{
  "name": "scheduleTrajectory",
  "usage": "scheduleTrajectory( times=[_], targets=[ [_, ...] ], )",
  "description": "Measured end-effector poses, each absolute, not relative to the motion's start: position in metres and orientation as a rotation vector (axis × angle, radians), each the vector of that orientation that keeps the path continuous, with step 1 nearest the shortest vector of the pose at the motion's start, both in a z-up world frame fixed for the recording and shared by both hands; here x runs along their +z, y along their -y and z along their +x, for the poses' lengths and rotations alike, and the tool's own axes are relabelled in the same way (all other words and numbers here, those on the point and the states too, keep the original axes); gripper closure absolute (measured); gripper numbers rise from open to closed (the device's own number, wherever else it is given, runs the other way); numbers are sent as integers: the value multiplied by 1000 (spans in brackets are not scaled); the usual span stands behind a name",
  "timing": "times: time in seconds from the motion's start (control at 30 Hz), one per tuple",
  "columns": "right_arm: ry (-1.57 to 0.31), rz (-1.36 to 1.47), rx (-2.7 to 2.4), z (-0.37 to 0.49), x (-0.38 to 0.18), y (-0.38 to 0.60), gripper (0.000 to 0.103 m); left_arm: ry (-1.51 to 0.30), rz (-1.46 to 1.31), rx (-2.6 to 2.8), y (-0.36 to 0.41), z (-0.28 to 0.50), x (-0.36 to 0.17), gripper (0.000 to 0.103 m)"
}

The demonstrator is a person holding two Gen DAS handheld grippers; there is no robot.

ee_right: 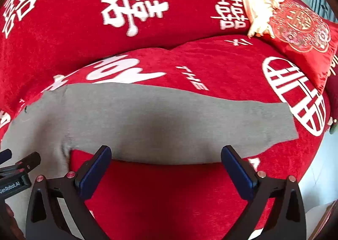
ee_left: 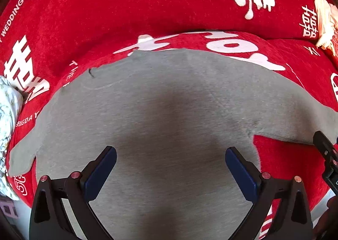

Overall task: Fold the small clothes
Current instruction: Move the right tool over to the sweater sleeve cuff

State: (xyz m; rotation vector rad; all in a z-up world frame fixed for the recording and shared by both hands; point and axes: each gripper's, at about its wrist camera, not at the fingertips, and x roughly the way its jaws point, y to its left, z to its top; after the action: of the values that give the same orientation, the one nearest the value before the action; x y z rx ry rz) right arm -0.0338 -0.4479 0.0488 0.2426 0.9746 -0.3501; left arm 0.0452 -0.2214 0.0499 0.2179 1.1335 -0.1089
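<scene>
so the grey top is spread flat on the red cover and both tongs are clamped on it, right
Not quite: the grey top is spread flat on the red cover, but both tongs are open and grip nothing. The left wrist view shows the left tongs wide apart; the right wrist view shows the same for the right tongs.

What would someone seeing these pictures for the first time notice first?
A bright red cover with big white characters fills both views. A plain grey garment lies spread flat on it, one sleeve stretching right. Both grippers, left and right, hover open, holding nothing.
</scene>
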Motion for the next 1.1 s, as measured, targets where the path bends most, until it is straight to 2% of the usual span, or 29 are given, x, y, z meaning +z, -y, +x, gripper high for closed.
scheduleTrajectory(
  times=[0.43,0.83,0.93,1.1],
  targets=[
    [-975,309,-481,-59,32,519,0,-1135,264,-178,273,41,41,0],
    [-943,483,-586,-96,12,585,0,-1126,292,-214,302,41,36,0],
    [-919,631,-501,-99,2,602,17,-1125,283,-217,303,40,36,0],
    [-817,719,-460,-98,0,618,19,-1117,258,-204,296,43,38,0]
  ],
)
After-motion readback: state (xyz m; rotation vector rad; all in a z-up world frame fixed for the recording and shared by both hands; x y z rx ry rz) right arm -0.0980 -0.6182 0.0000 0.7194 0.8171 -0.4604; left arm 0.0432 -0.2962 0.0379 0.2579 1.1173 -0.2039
